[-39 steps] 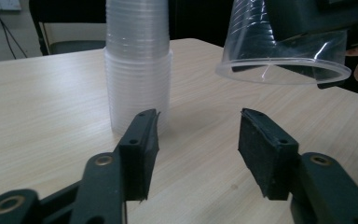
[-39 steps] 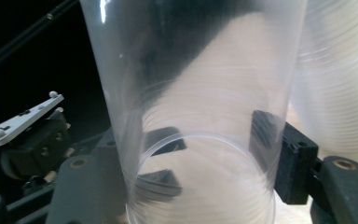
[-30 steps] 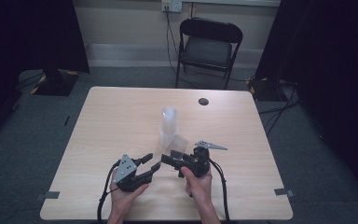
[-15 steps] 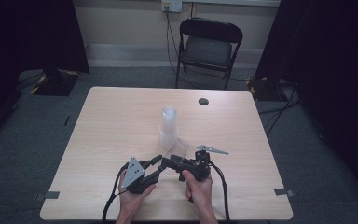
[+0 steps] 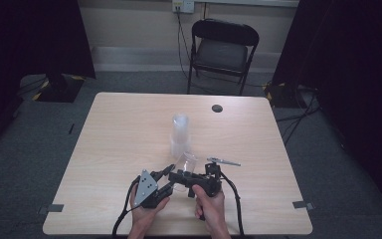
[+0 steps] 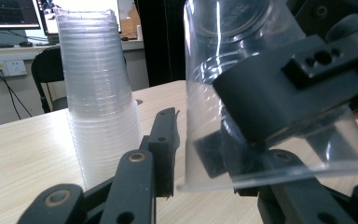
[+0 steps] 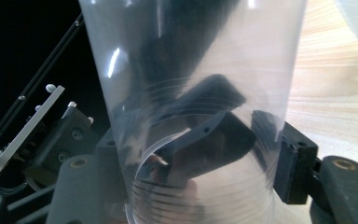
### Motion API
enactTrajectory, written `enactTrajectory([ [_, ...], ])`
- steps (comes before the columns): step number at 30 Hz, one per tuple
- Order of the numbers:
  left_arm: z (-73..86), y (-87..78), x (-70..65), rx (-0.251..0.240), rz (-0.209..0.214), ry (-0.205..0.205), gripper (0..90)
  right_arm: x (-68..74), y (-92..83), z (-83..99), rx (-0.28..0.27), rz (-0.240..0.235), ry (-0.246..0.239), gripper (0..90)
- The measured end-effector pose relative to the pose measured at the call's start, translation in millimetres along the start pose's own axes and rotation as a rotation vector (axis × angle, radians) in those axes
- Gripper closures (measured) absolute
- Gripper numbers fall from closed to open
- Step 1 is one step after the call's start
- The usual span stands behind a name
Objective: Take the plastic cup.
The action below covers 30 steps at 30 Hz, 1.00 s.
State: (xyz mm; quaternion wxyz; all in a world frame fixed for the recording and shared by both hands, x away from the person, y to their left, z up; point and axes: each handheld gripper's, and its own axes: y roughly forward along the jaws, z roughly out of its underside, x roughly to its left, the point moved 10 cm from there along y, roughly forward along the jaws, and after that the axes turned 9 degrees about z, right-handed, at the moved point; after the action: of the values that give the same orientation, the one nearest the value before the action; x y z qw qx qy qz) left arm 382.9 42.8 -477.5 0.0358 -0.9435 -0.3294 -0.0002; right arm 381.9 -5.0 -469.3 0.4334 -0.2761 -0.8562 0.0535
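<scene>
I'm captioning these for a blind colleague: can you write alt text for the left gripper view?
A clear plastic cup, tilted, is clamped in the right gripper close to the camera. Left of it, a tall stack of clear cups stands on the wooden table.

Most of the wooden table (image 5: pixel 109 144) is sitting bare, so the left third and right third of the frame are wide open for passing through. The stack of clear cups (image 5: pixel 179 133) is standing dead centre, blocking the straight path forward. A single clear cup (image 5: pixel 185 167) is filling the gap just below it. A small dark disc (image 5: pixel 217 108) is lying near the far edge, upper middle
</scene>
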Motion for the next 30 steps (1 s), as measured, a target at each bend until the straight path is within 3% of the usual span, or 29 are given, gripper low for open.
enactTrajectory([
  [6, 0.1, 1.1, 0.1, -0.013, -0.02, -0.011, 70.9, -1.8, 1.4, 2.3, 0.02, -0.017, 0.059, 35.2],
  [11, -2.5, -1.2, -0.4, -0.017, -0.019, -0.021, 77.5, 0.0, 0.9, 2.1, 0.023, -0.044, 0.07, 34.0],
  [15, -1.4, -2.9, 1.2, -0.014, -0.02, -0.031, 80.5, 2.2, 1.7, 3.2, 0.018, -0.024, 0.023, 28.2],
  [18, -0.9, -5.2, 2.5, -0.02, -0.007, -0.045, 83.4, -0.4, 1.1, 2.2, -0.006, 0.022, -0.014, 22.5],
  [25, 0.0, -7.4, 4.2, -0.018, 0.0, -0.057, 84.5, -2.2, 0.5, -0.1, -0.039, 0.048, -0.072, 16.5],
  [30, 4.0, -10.2, 9.9, -0.008, -0.005, -0.091, 86.5, -2.3, -5.1, -2.8, -0.062, 0.062, -0.118, 15.7],
])
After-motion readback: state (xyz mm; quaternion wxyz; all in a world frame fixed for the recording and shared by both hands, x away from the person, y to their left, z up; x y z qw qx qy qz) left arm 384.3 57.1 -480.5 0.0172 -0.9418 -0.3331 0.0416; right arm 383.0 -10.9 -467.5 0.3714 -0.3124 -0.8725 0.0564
